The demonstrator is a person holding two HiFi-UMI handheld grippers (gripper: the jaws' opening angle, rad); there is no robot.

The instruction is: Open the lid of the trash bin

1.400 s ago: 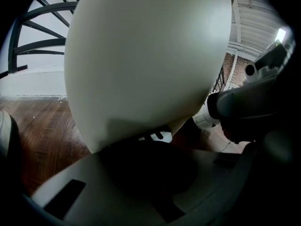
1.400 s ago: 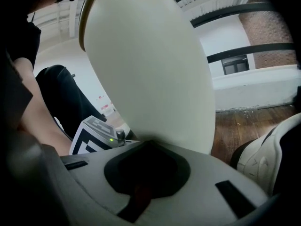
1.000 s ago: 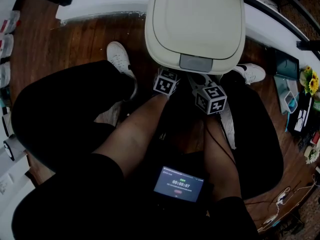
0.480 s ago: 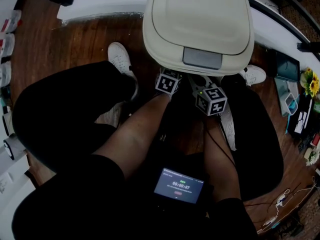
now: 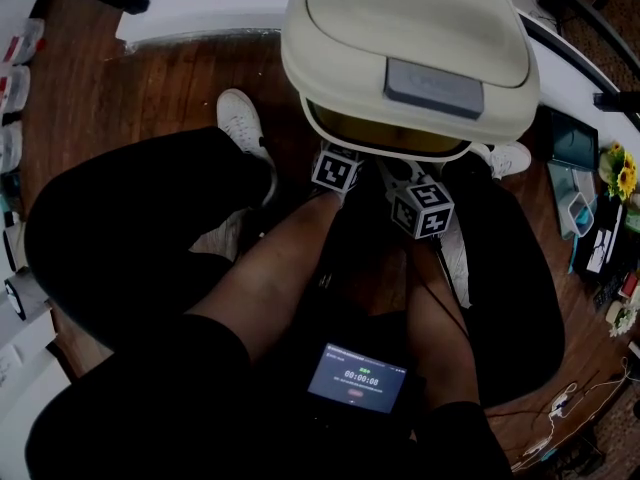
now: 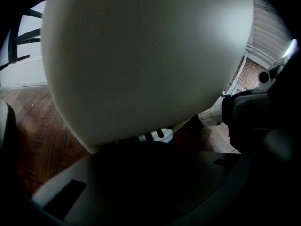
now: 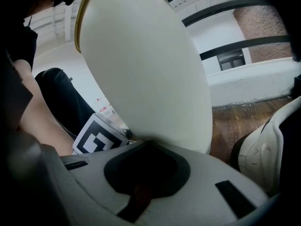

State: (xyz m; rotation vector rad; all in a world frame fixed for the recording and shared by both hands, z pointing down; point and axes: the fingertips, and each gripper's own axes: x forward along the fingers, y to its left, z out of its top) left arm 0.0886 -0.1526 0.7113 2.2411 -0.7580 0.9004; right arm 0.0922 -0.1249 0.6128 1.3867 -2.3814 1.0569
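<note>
The right gripper (image 7: pixel 146 175) has its smooth grey jaws pressed together with nothing between them, leaving only a dark teardrop-shaped hollow; its tips sit against the curved front of the trash bin (image 7: pixel 150 69). The left gripper (image 6: pixel 141 182) lies in deep shadow, its matte grey jaws apparently clenched too, close under the bin's rounded cream plastic wall. In the head view both marker cubes sit side by side at the foot of the bin; the lid (image 5: pixel 400 23), glossy with rounded corners and a flat grey rectangular tab (image 5: pixel 433 87), is tilted up at its front edge, baring a yellowish rim (image 5: pixel 385 140). The bin stands on a dark wooden floor (image 5: pixel 150 78) between two white shoes (image 5: pixel 238 118).
</note>
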